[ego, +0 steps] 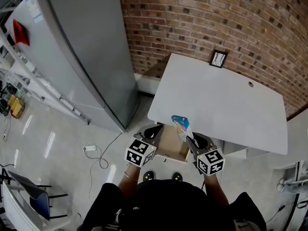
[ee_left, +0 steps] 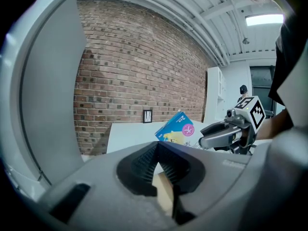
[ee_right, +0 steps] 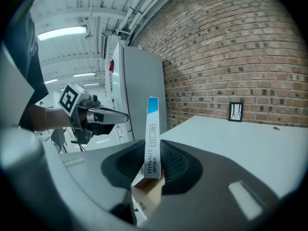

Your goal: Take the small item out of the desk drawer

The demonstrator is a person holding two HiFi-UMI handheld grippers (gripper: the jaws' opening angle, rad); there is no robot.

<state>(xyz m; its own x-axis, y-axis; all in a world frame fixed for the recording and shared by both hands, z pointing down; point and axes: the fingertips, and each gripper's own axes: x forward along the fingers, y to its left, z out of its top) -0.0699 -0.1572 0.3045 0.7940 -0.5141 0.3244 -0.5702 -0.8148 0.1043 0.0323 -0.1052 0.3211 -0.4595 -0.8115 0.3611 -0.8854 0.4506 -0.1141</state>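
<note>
A small blue and white box [ego: 181, 124] stands upright with my right gripper [ego: 189, 137] shut on it, above the open wooden drawer [ego: 173, 144] at the near edge of the white desk [ego: 221, 100]. In the right gripper view the box [ee_right: 152, 138] sits narrow side on between the ribbed pads, and the drawer [ee_right: 148, 195] lies below. My left gripper [ego: 153, 130] hangs over the drawer's left side, shut with nothing in it. Seen in the left gripper view, its jaws [ee_left: 157, 163] meet, and beyond them are the box [ee_left: 176, 130] and the right gripper [ee_left: 219, 137].
A tall grey cabinet [ego: 82, 47] stands left of the desk. A brick wall [ego: 216, 18] runs behind, with a small black-framed plate [ego: 219, 58] on it. On the floor lie a power strip [ego: 90, 148] and its cable. A chair [ego: 33, 196] stands at the lower left.
</note>
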